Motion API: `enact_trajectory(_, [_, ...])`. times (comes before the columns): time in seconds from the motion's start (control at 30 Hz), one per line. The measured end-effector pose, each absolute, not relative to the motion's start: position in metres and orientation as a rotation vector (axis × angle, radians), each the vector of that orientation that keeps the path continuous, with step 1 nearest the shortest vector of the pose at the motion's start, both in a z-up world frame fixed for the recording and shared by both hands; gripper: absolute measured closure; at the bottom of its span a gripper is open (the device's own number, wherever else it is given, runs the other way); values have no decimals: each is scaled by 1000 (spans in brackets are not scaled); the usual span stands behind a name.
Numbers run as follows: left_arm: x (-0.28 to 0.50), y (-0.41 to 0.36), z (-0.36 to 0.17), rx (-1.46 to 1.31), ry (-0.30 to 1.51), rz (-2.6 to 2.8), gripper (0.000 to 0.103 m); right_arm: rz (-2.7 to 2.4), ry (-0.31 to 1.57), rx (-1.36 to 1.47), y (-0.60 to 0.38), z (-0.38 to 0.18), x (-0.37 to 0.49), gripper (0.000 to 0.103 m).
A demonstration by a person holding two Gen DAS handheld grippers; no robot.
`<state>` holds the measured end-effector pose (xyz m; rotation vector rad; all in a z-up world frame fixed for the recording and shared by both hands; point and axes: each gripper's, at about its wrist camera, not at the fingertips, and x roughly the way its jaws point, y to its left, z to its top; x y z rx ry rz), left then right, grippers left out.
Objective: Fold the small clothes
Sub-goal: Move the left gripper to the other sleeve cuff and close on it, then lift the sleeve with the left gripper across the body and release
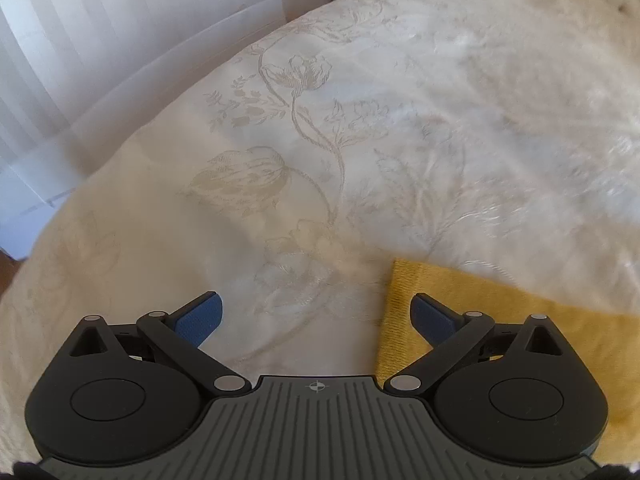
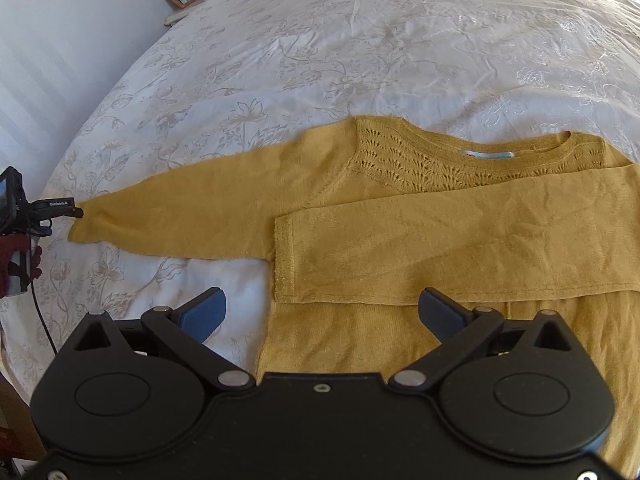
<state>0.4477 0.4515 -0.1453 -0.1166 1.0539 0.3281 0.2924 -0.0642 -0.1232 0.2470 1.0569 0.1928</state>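
A white bedspread [image 2: 360, 40] with a pale flower print fills both views, and we work on top of it. Nearest us, the right gripper [image 2: 322, 314] hangs with its blue pads spread wide and nothing between them; below and between its fingers lies the mustard sweater [image 2: 400, 208], whose one sleeve [image 2: 440, 240] is already folded across the chest, its cuff just ahead of the left finger. Beyond that finger the other sleeve [image 2: 180, 216] stretches flat outward, unfolded. The left gripper [image 1: 316, 316] is equally wide open and empty, with a yellow cuff [image 1: 404, 292] just beside its right finger. We judge that sleeve to be the step in hand: we should pinch the cuff edge squarely, lift only slightly, and carry it across the chest onto the first sleeve without dragging the body
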Motion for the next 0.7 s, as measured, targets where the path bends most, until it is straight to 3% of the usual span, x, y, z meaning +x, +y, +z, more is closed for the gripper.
enact_trajectory(0.47, [425,423,-174,-261,1039,170,3,267,1092,182,-50,-130,293,1])
enact_trajectory(0.5, [427,424,-174,-302,1010,188,10,263,1089,183,-51,-129,292,1])
enact_trajectory(0.63, [438,428,-176,-423,1026,226,74,239,1078,206,-61,-128,287,1])
enact_trajectory(0.7, [440,426,-174,-455,1027,211,97,226,1071,222,-68,-127,283,1])
